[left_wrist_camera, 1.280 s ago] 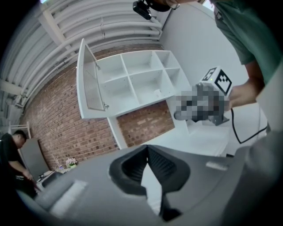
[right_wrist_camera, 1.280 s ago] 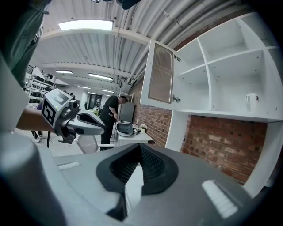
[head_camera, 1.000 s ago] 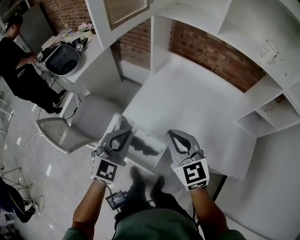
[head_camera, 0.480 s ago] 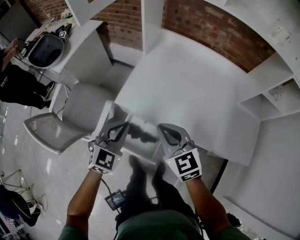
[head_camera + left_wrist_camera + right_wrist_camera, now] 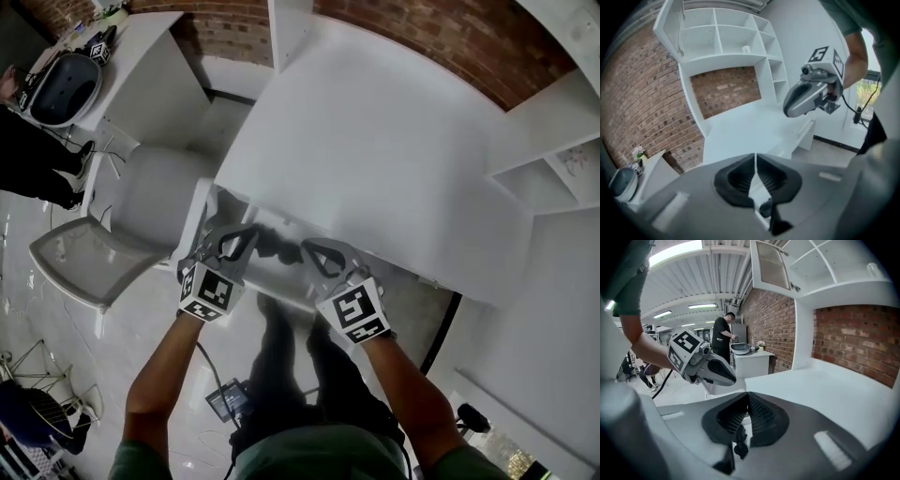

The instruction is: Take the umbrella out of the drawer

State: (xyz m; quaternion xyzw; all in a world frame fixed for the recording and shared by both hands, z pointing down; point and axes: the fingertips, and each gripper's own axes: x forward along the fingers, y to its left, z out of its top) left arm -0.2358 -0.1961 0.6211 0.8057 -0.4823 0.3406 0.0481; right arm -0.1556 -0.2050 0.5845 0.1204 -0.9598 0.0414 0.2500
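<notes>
Under the white desk's (image 5: 375, 141) front edge an open white drawer (image 5: 201, 217) holds a dark folded umbrella (image 5: 277, 249), partly hidden by the grippers. My left gripper (image 5: 247, 232) hangs over the drawer's left part and is shut on nothing. My right gripper (image 5: 306, 247) hangs over its right part, also shut and empty. In the left gripper view the jaws (image 5: 754, 157) meet at the tips, with the right gripper (image 5: 811, 91) ahead. In the right gripper view the shut jaws (image 5: 748, 394) face the desk, with the left gripper (image 5: 705, 364) beside them.
A grey chair (image 5: 112, 234) stands left of the drawer. White shelves (image 5: 553, 159) rise at the desk's right, and a brick wall (image 5: 450, 33) runs behind it. A person (image 5: 723, 336) stands at a side table (image 5: 141, 56) far left. My legs stand below the drawer.
Both grippers have come down side by side from above the desk's front edge to the open drawer. Both have stayed shut.
</notes>
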